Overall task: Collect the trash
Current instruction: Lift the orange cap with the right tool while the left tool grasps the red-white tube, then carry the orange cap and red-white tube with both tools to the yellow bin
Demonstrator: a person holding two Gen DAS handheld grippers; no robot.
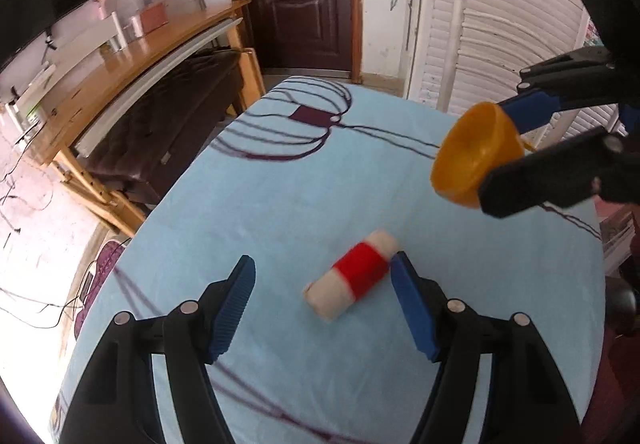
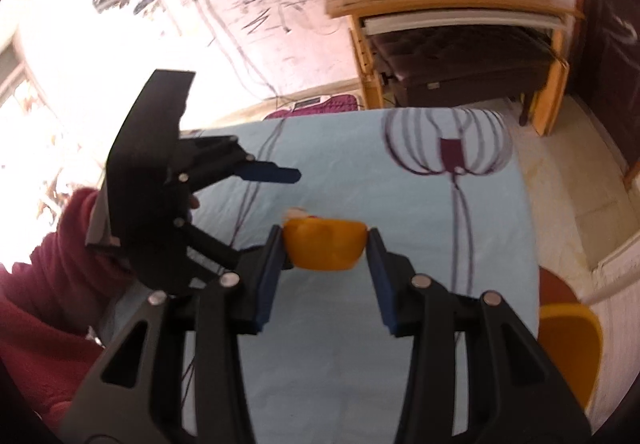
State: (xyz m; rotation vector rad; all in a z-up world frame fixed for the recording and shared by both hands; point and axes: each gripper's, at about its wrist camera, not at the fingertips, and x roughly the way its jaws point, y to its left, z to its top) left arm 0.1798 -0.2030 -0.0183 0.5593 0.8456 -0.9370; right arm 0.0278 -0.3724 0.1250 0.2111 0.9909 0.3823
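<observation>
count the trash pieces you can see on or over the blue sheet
2: a red-and-white roll lying on the sheet, and an orange cup held up in the right tongs.

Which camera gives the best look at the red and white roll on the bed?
The left wrist view: the red and white roll lies whole on the blue sheet, between the open left tongs. In the right wrist view the orange bowl hides nearly all of it.
</observation>
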